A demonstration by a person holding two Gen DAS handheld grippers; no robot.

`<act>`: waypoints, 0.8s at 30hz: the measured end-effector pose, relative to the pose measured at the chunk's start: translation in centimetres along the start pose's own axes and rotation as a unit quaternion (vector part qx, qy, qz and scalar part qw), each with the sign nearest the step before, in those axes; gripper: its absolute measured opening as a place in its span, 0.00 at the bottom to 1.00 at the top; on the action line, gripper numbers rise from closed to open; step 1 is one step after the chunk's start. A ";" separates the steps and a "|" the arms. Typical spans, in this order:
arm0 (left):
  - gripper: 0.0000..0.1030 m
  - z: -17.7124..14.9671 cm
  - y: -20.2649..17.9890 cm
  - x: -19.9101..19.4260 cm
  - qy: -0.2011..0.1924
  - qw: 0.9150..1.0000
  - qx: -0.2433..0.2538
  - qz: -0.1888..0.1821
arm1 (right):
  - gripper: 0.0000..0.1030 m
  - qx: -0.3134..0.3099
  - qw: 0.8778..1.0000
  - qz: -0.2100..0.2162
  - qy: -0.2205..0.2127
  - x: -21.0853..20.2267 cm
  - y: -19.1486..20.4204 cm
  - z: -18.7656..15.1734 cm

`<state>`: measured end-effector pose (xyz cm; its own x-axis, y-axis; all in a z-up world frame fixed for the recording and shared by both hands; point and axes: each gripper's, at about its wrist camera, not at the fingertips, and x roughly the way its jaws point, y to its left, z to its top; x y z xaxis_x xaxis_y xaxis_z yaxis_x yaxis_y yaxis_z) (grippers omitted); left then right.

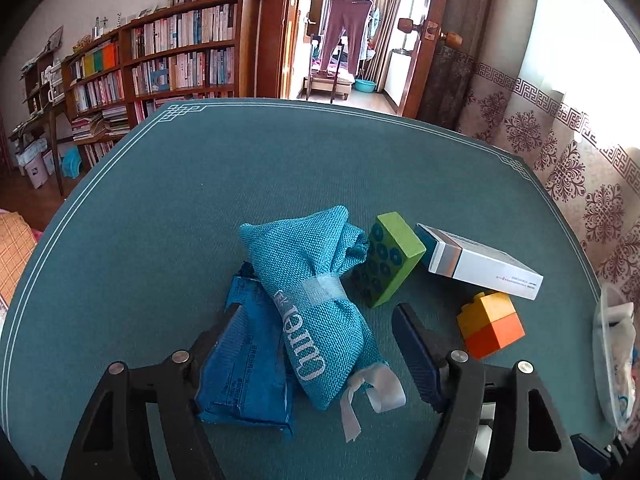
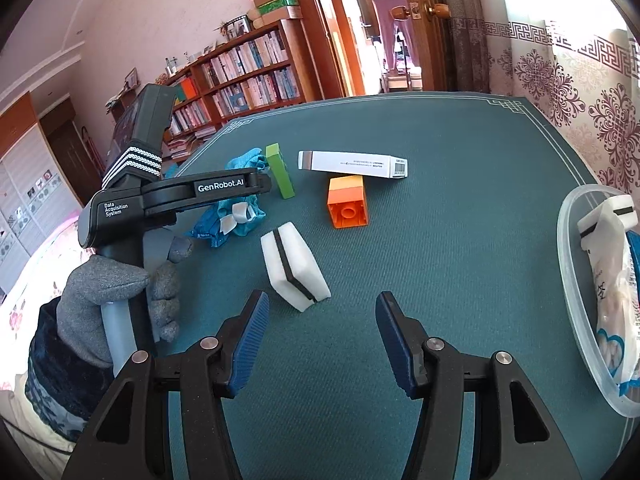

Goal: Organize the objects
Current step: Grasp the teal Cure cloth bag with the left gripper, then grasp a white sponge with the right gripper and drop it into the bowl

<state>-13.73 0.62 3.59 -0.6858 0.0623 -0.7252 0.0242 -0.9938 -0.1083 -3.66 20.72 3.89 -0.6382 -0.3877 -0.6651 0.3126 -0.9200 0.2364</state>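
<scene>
Teal pouch between left jaws

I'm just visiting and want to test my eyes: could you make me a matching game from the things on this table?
Things:
1. cloth pouch
2. white box
3. sponge
4. plastic tub

Places:
A. propped on the orange and yellow block
B. between the left fingers
C. at the table's right edge
D. just ahead of the right fingers

Pairs: 1-B, 2-A, 3-D, 4-C
</scene>
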 end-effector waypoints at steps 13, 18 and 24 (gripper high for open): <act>0.37 0.8 2.1 -2.6 -0.019 0.999 -0.030 -0.023 | 0.56 0.001 1.000 0.013 0.015 2.5 0.6 0.8; 0.37 1.7 2.8 -4.3 -0.043 0.998 -0.039 -0.020 | 0.56 -0.003 1.000 0.013 0.017 3.4 0.9 1.2; 0.37 2.0 2.9 -5.0 -0.052 0.997 -0.043 -0.023 | 0.56 -0.011 1.000 0.012 0.023 5.1 1.4 1.6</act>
<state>-11.67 -2.76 8.24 -0.7593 0.0932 -0.6440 0.0502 -0.9784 -0.2007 -7.61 17.31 1.96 -0.5967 -0.4069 -0.6917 0.3432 -0.9085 0.2384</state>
